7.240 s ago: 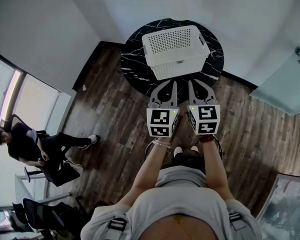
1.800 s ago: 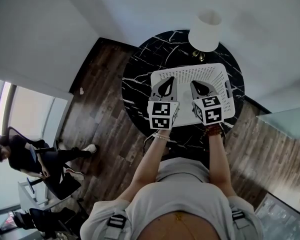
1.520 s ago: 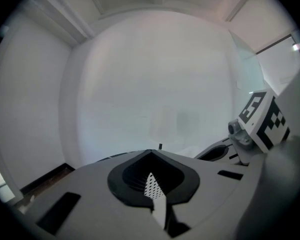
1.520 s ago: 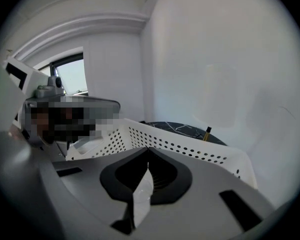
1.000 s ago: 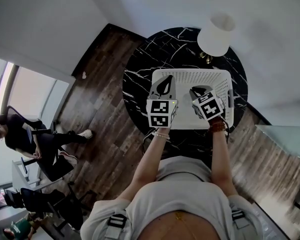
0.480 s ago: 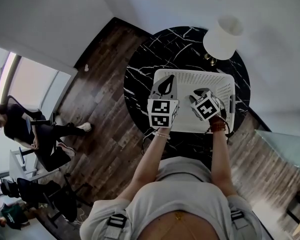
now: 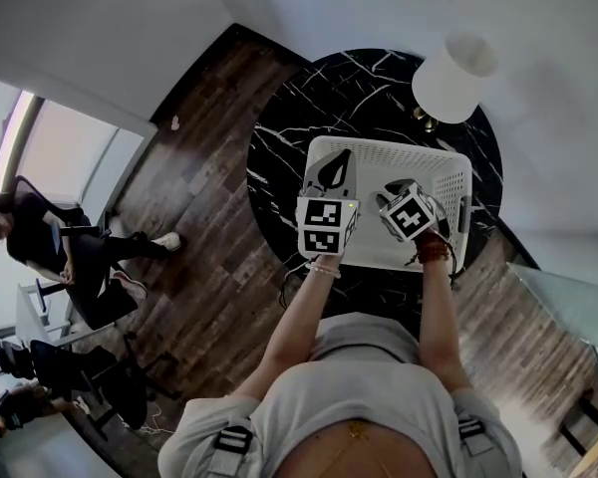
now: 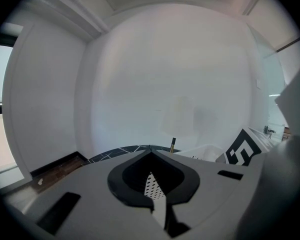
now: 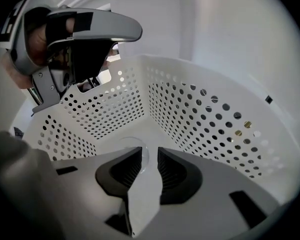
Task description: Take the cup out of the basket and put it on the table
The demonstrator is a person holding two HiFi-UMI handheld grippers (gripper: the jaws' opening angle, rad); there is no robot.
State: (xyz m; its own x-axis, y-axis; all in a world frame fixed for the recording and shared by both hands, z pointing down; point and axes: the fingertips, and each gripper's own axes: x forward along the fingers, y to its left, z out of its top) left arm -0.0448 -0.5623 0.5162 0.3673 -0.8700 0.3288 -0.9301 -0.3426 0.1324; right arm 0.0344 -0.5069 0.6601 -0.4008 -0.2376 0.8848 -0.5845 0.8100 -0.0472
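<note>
Right claw (image 9: 150, 151) has dipped deeper into the basket (image 9: 200, 109), jaws apart around the clear cup's (image 9: 132, 144) rim, lower centre, on the basket floor. Left claw (image 8: 150, 151) clenched, empty, over the basket's left edge. Basket sits on the marble tabletop (image 7: 309, 98).

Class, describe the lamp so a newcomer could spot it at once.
Start at the round black marble table. Behind the white perforated basket, near the table's far edge, stands the lamp: unlike the holed basket, it has a smooth white shade over a brass base.
</note>
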